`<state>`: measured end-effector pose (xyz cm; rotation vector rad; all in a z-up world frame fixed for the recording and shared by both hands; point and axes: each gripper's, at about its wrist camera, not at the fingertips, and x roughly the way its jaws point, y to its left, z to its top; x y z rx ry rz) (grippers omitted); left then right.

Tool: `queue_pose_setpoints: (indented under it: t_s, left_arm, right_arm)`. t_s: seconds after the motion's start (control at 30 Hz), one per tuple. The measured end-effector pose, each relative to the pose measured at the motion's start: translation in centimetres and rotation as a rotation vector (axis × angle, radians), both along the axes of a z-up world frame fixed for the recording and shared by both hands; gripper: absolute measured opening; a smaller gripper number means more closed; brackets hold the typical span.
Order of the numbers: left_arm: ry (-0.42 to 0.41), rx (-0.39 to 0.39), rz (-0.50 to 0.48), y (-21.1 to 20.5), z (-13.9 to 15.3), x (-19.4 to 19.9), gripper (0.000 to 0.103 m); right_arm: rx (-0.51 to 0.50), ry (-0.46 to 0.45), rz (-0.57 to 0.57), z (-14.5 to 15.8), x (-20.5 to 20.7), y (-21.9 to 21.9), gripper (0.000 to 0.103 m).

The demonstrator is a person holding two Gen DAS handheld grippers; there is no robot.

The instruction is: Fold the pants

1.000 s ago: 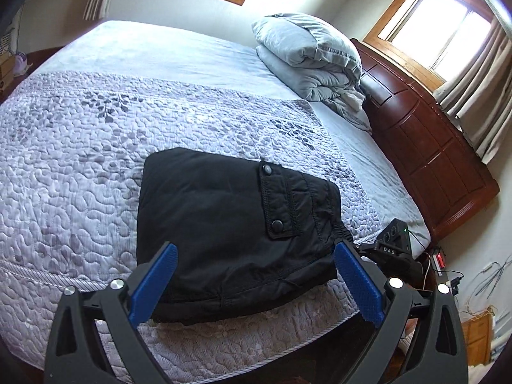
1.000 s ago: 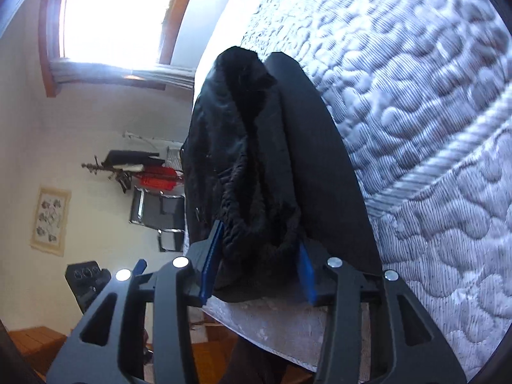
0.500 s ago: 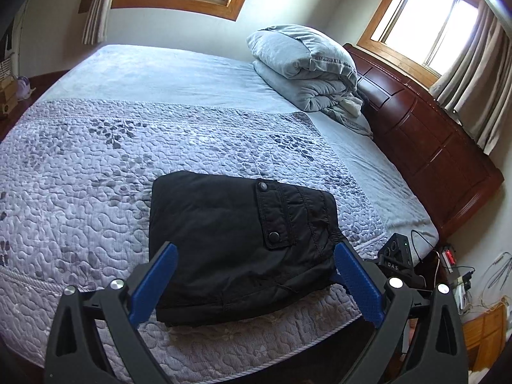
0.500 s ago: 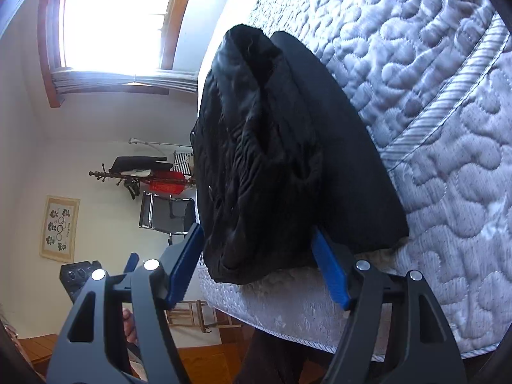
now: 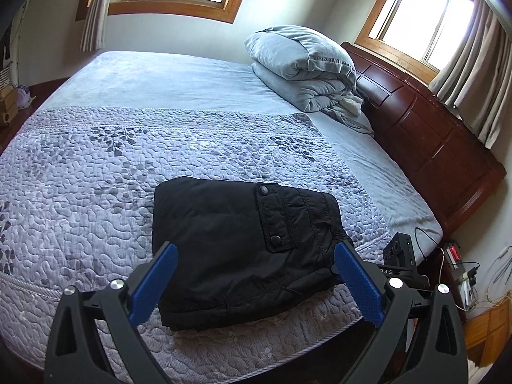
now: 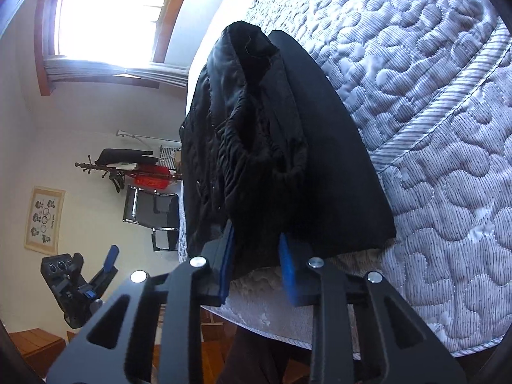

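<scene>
Black pants (image 5: 243, 243) lie folded into a thick rectangle on the quilted bed (image 5: 96, 192), near its front edge, a snap pocket flap on top. My left gripper (image 5: 256, 281) hovers over the near edge of the pants, wide open, its blue pads clear of the cloth on either side. In the right wrist view the pants (image 6: 256, 147) are seen end-on, the gathered waistband facing me. My right gripper (image 6: 257, 260) is closing its jaws with the waistband edge bunched between the blue pads, which press on it.
Folded grey bedding (image 5: 304, 67) is piled at the head of the bed by a dark wooden headboard (image 5: 432, 134). A coat rack (image 6: 128, 169) and a black chair (image 6: 153, 211) stand by the wall. Cables and a power strip (image 5: 457, 256) lie beside the bed.
The left gripper rose and drew back a little, so the pants look smaller. The right jaws widened off the waistband, then narrowed onto it again.
</scene>
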<state>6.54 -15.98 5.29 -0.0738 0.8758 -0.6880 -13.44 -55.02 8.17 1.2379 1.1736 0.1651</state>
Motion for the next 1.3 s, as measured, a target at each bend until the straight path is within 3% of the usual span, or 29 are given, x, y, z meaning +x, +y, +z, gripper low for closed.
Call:
queue_pose_setpoints:
  t_s: [0.57,0.7,0.8,0.87,1.07,1.3]
  left_arm:
    - [0.037,0.059,0.022,0.5,-2.1,1.1,0.099]
    - [0.068,0.072,0.064,2.0,-3.4,2.1,0.099]
    - [0.116,0.068,0.115,3.9,-4.6,3.1,0.099]
    - [0.149,0.055,0.144,5.3,-5.3,3.7,0.099]
    - [0.274,-0.03,0.133,7.7,-7.3,5.0,0.099]
    - [0.601,-0.316,0.054,10.0,-12.9,9.4,0.099]
  right_arm:
    - [-0.005,0.034,0.002,-1.4,-0.7,-0.2,0.025]
    - [-0.014,0.021,0.009,-0.6,-0.5,-0.4,0.037]
    - [-0.026,0.005,0.007,0.4,-0.5,-0.9,0.053]
    - [-0.033,-0.009,0.001,1.1,-0.9,-1.4,0.053]
    - [-0.05,-0.035,-0.041,2.7,-2.3,-3.0,0.053]
    - [-0.078,-0.046,-0.054,3.5,-2.6,-5.1,0.063]
